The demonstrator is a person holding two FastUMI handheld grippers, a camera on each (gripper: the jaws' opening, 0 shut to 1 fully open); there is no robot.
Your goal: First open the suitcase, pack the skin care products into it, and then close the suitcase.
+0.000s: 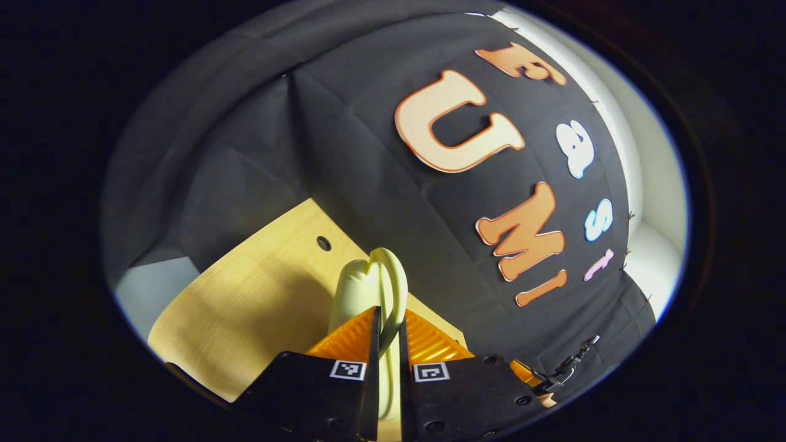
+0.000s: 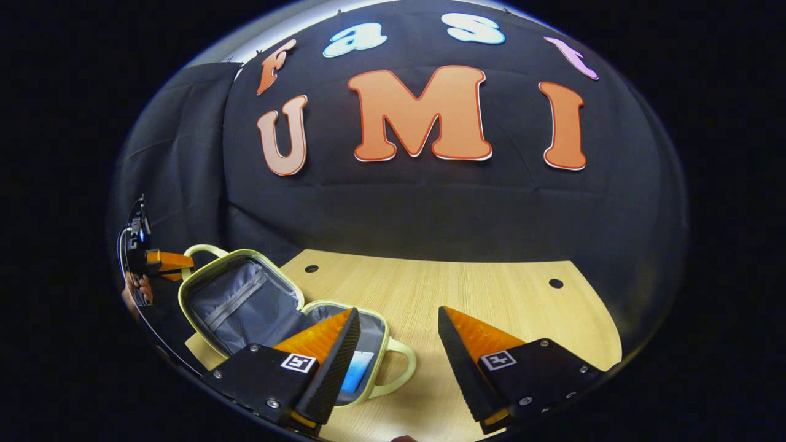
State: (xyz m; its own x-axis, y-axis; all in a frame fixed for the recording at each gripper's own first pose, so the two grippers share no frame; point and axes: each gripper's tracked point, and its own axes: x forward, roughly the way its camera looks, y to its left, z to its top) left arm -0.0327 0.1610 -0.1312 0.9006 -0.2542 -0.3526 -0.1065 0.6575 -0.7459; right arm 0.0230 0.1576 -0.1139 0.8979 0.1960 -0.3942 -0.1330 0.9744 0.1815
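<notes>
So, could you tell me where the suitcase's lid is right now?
In the right gripper view the lid stands raised at lower left on the table, its handle clamped by the left gripper.

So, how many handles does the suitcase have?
2: one on the raised lid, held by the left tool; one on the lower half, near the right tool.

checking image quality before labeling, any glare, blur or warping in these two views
Left gripper view: sharp; the suitcase handle between the left gripper fingers is brightly lit, the table edge bends from fisheye. Right gripper view: the open suitcase is squeezed toward the curved rim, the table evenly lit, no harsh glare.
</notes>
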